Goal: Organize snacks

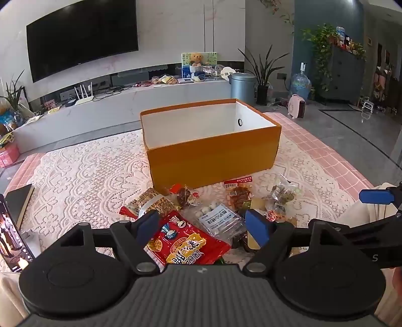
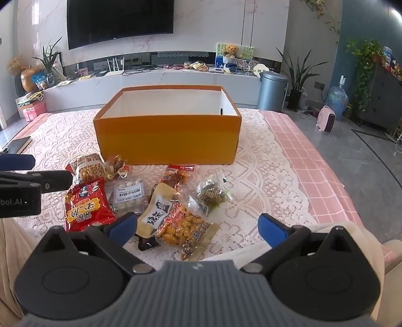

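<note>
Left gripper (image 1: 203,223): jaws spread wide, gripping nothing, hovering over a red snack bag (image 1: 187,242) at lower centre. Right gripper (image 2: 198,226): likewise released, empty, above a packet of orange crisps (image 2: 179,227).

Snacks: loose pile of packets in the lower middle of both views, just in front of the box; includes a clear bag of white sweets (image 2: 128,193) and a clear bag of dark-green pieces (image 2: 211,193).

Orange box (image 2: 165,140): centre frame, open-topped, white inside, apparently empty, though its floor is hidden.

Surface: white lace cloth (image 2: 251,181) over a pink checked cover (image 2: 301,151).

Room: dark television (image 2: 120,20) upper left, grey bin (image 2: 272,90) at right.
</note>
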The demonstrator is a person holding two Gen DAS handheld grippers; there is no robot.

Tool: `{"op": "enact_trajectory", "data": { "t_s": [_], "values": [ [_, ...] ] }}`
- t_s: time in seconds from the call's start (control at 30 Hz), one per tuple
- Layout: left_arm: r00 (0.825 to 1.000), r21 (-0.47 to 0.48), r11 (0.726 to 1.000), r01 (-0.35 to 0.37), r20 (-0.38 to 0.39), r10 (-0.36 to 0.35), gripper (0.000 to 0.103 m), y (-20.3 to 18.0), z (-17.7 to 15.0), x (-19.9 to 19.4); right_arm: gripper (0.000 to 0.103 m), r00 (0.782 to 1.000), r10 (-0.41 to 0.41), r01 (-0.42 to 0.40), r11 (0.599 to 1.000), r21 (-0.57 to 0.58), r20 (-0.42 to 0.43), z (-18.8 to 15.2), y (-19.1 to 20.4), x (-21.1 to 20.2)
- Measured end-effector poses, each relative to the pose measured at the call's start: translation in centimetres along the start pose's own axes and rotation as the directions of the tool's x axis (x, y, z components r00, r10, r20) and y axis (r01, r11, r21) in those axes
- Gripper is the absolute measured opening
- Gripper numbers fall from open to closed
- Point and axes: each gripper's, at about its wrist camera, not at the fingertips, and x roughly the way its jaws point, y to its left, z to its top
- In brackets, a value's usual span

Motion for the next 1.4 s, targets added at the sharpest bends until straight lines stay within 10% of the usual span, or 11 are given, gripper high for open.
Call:
{"op": "enact_trajectory", "data": {
  "t_s": [1.4],
  "values": [
    [1.0,0.006,1.0,0.001,-0.014,0.0,0.092,-0.04,-0.13,0.04,0.099,1.0,-0.011,0.011,1.0,-0.009,0.02,0.03,0.22,-0.97]
  ]
}}
